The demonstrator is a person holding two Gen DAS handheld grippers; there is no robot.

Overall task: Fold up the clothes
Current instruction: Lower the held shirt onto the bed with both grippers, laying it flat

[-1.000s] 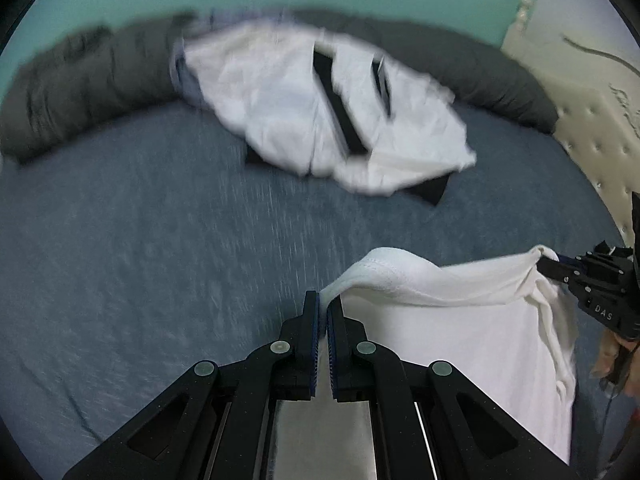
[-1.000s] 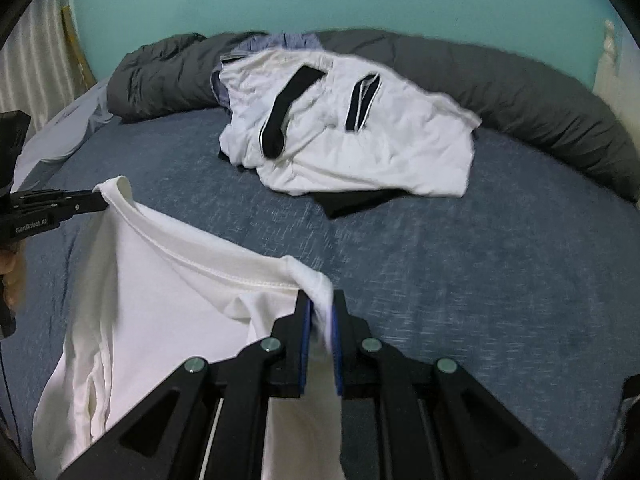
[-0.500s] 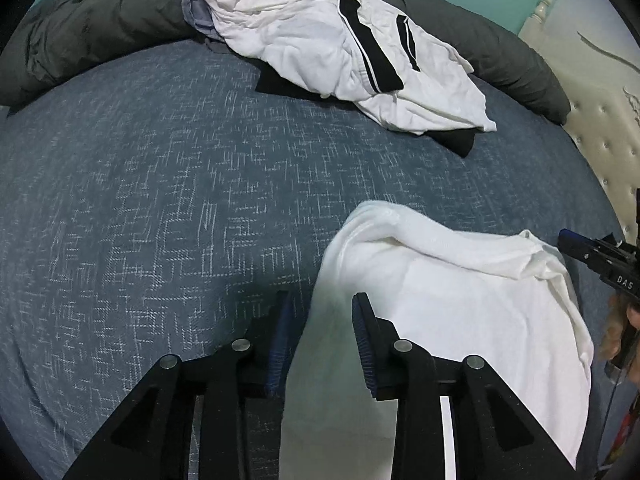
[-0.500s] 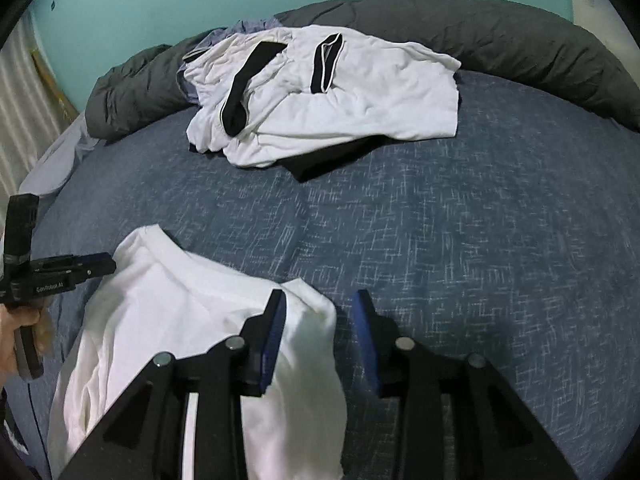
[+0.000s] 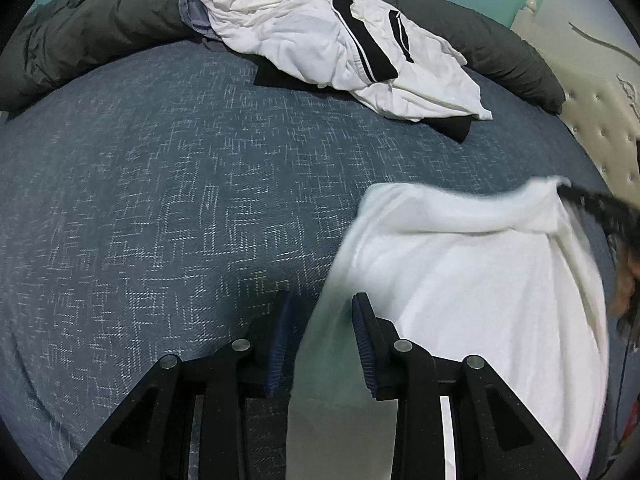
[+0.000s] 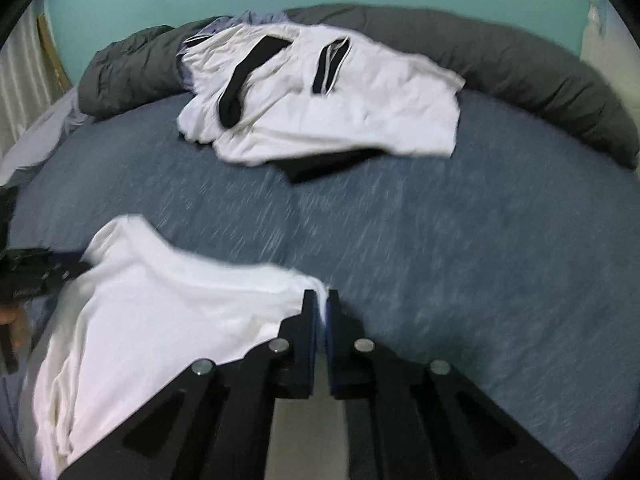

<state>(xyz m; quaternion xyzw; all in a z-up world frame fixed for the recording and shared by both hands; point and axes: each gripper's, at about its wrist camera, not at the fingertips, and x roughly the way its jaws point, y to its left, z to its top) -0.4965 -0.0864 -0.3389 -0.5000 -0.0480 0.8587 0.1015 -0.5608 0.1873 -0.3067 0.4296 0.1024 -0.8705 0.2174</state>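
Folding partway, with one white T-shirt in hand and a heap waiting.

Bedspread (image 5: pixel 168 184), blue-grey and flecked, fills both views, with a rolled grey duvet (image 6: pixel 520 60) across the top. At upper centre of each view lies an unfolded heap (image 5: pixel 340 36): a white garment with black stripes (image 6: pixel 320 112) over something black and something lavender, so that much looks left to do. The white T-shirt (image 5: pixel 472 280) lies at lower right of the left wrist view and lower left of the right wrist view, spread but rumpled, not yet a neat fold. The right gripper (image 6: pixel 322 312) is clamped on its near corner; the left gripper (image 5: pixel 320 312) stands with jaws apart, a blurred edge of cloth between them, gripping nothing.
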